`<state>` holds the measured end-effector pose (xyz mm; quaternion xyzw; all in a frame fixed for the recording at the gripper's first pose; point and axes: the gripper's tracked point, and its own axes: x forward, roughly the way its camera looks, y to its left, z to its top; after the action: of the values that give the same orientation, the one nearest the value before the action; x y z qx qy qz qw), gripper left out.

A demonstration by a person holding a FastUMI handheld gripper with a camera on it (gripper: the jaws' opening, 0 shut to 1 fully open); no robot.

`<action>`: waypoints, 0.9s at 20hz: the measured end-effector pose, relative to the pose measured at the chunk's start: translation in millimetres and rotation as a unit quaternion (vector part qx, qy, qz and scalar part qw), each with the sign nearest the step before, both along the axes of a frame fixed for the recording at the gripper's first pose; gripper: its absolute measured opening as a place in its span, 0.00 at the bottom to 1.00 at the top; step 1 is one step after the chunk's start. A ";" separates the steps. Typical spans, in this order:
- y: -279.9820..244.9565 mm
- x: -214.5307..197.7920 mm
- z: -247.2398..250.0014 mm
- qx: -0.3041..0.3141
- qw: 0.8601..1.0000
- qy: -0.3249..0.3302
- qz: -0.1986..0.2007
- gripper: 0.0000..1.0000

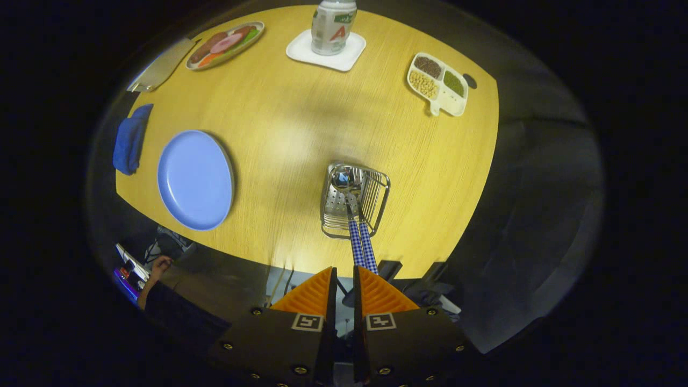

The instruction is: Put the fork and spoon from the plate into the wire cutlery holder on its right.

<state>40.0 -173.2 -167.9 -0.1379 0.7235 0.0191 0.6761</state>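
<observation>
**Cutlery standing in holder; jaws nearly closed and empty above it**

The jaws [344, 279] hang high above the near edge of the tabletop [279, 134], drawn almost together with a thin slit between them and nothing held in it.

The wire cutlery holder [355, 200] stands on the tabletop near its near edge, just ahead of the jaws. Two utensils stand in it. The spoon [344, 180] shows its bowl deep inside the holder. Two checked handles [362, 247] rise out of the holder side by side toward the jaws, ending just beyond the fingertips, slightly right of the slit and apart from them. The head of the second utensil, presumably the fork, cannot be made out.

The blue plate [195, 179] lies to the left of the holder, near the left edge of the tabletop, its surface bare. A folded blue cloth [129, 140] lies at the left edge beside it.

Along the far edge: a dish of food [226, 44], a bottle [333, 24] on a white coaster [325, 51], and a divided dish of beans [438, 83] toward the far right corner.
</observation>
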 end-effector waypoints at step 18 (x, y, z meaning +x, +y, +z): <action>134.7 -29.4 100.0 0.102 0.795 -0.597 -0.019 0.15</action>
<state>10.5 -38.5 -67.8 -0.0385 0.1724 -0.0060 0.9842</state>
